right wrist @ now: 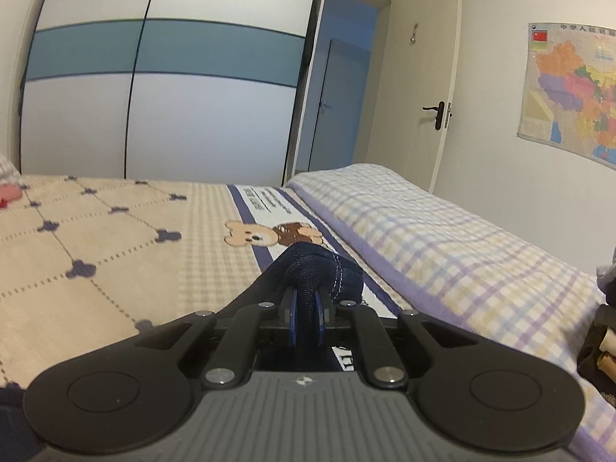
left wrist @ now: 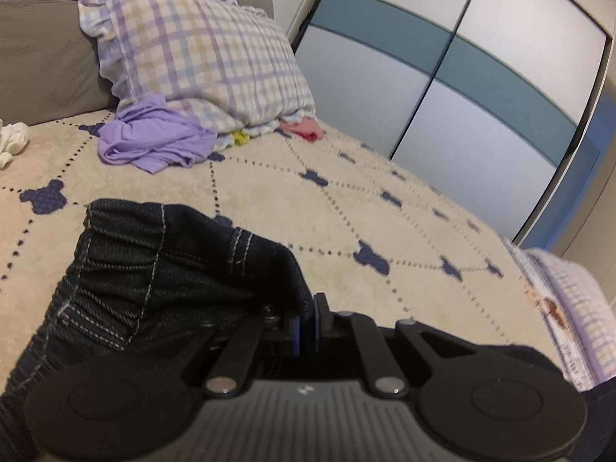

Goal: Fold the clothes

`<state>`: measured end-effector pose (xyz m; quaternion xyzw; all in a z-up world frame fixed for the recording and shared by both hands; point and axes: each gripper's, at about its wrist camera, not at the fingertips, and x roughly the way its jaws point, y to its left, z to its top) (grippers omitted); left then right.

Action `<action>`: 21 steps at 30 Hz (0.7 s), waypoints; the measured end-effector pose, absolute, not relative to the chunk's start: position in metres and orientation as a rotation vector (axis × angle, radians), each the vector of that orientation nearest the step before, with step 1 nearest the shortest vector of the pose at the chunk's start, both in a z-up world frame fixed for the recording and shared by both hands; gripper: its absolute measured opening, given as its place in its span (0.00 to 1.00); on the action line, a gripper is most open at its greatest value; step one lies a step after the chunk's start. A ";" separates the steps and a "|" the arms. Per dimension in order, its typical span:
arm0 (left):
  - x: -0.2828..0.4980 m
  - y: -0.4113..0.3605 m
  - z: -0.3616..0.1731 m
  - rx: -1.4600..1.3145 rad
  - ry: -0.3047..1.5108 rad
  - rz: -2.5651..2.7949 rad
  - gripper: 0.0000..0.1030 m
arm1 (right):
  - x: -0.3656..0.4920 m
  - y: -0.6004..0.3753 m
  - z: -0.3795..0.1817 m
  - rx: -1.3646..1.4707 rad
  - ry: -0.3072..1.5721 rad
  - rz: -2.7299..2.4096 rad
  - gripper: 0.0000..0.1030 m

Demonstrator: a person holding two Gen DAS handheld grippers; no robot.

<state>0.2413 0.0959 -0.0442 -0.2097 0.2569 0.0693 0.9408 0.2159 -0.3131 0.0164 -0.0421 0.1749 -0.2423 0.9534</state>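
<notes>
So I had the dark navy denim garment with the white contrast stitching [left wrist: 161, 269] up off the beige bed cover with the little blue bear shapes [left wrist: 346, 192], slung between both hands just over the bed. Denim like this felt like the easy kind to me: heavyish, fairly stiff, not slippery, so it should hang straight and hold a crease. The gathered elastic waistband looked like the best place to grip, thick and unlikely to slide out.

Left tongs [left wrist: 306, 331] were clamped nearly all the way down on a thin edge of the denim right by that waistband. Right tongs [right wrist: 306, 323] were clenched on a bunched, seamed end of the same garment [right wrist: 315, 269], fabric squeezed between the blue pads [right wrist: 291, 321].
</notes>
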 end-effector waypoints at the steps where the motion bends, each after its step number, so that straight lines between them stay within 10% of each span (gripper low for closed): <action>1: 0.245 0.095 -0.046 -0.415 0.540 0.141 0.08 | 0.217 -0.313 0.014 -0.094 0.359 -0.492 0.12; 5: 0.255 0.093 -0.047 -0.387 0.591 0.120 0.21 | 0.217 -0.305 0.014 -0.149 0.364 -0.453 0.16; 9: 0.247 0.093 -0.037 -0.392 0.581 0.095 0.78 | 0.207 -0.290 0.019 -0.232 0.345 -0.403 0.31; 21: 0.160 0.097 -0.026 -0.432 0.662 0.055 0.83 | 0.142 -0.263 0.023 -0.208 0.382 -0.293 0.37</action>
